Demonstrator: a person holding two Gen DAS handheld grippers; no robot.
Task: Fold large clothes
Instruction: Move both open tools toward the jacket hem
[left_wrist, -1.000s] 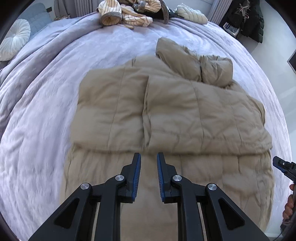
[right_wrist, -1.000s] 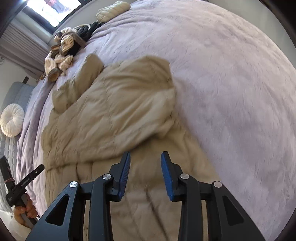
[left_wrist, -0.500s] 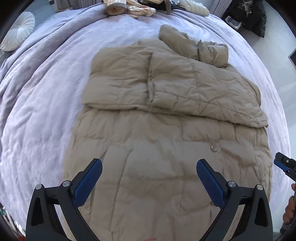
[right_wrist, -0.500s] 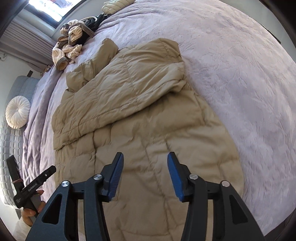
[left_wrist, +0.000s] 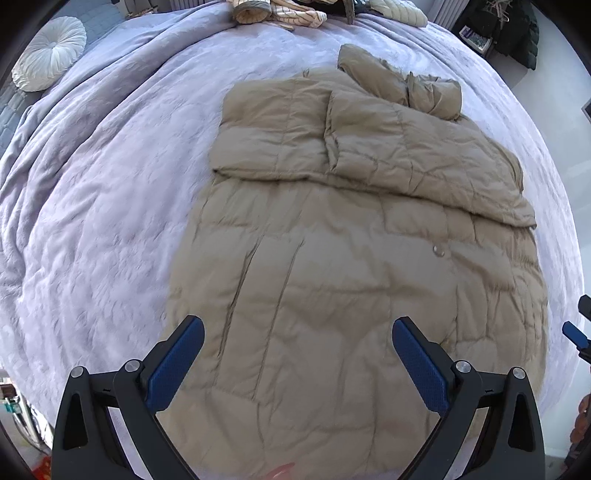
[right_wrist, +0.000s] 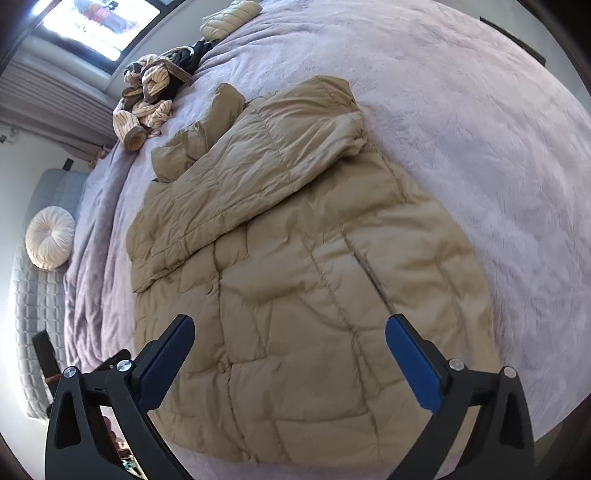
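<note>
Tongs, left (left_wrist: 297, 349) and right (right_wrist: 290, 345), have just been opening, empty, above the jacket (left_wrist: 351, 258), sleeves folded across the upper frame; next, I judge, gripping the lower hem.

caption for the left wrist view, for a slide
Open left gripper above a tan puffer coat lying on a lilac bedspread, its sleeves folded across the top.

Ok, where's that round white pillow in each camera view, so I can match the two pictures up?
Left wrist view: the round white pillow sits at the top left, by the bed's edge.
Right wrist view: the pillow is at the far left, about halfway down.
Shared landmark: the striped clothes pile beyond the tan puffer coat.
</note>
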